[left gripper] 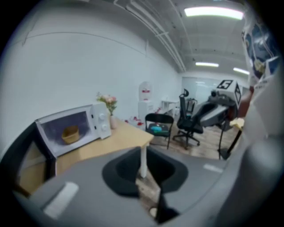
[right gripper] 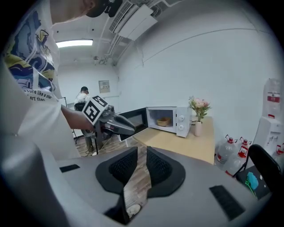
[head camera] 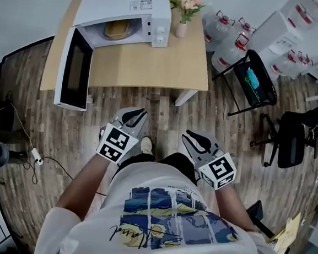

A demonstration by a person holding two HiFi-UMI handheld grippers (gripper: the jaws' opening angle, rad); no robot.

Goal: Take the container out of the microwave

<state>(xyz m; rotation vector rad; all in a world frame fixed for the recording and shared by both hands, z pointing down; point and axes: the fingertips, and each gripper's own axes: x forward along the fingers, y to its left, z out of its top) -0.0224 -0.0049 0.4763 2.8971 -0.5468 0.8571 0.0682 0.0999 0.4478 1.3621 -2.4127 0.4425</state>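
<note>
A white microwave (head camera: 141, 4) stands on the wooden table (head camera: 147, 67) with its door (head camera: 75, 69) swung open to the left. Inside sits a yellowish container (head camera: 116, 29), which also shows in the left gripper view (left gripper: 70, 134) and, small, in the right gripper view (right gripper: 163, 121). My left gripper (head camera: 142, 113) (left gripper: 143, 155) and right gripper (head camera: 187, 134) (right gripper: 143, 150) are held close to my body over the wood floor, well short of the table. Both are shut and hold nothing.
A vase of pink flowers (head camera: 183, 7) stands right of the microwave. Several water bottles (head camera: 227, 38), a black folding chair (head camera: 254, 82) and an office chair (head camera: 290, 141) fill the right side. A cable and power strip (head camera: 35, 154) lie on the floor at the left.
</note>
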